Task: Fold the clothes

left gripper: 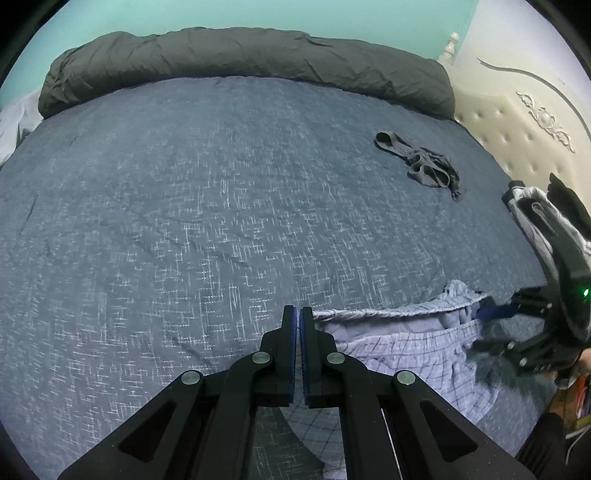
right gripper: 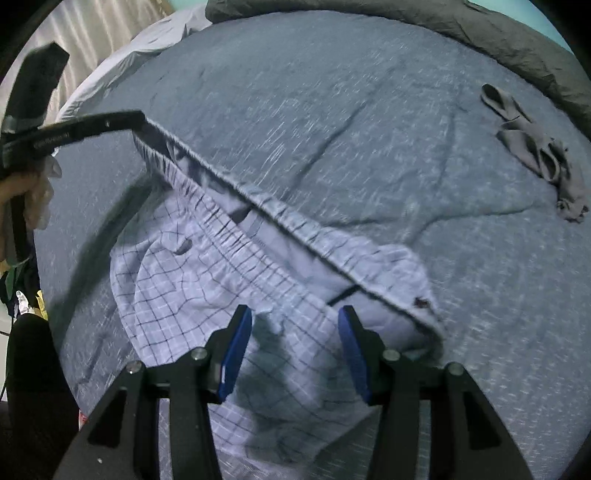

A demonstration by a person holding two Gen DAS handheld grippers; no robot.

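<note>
A home bedroom: a wide bed under a blue-grey flecked woven bedspread point(left gripper: 192, 206), a rolled dark grey duvet point(left gripper: 243, 62) along its far edge, a cream tufted headboard with carved scrollwork point(left gripper: 517, 122), and a mint-green wall point(left gripper: 258, 13).

Teal wall point(left gripper: 258, 11), tufted cream headboard point(left gripper: 517, 122)

No text, label or number is legible anywhere.
</note>
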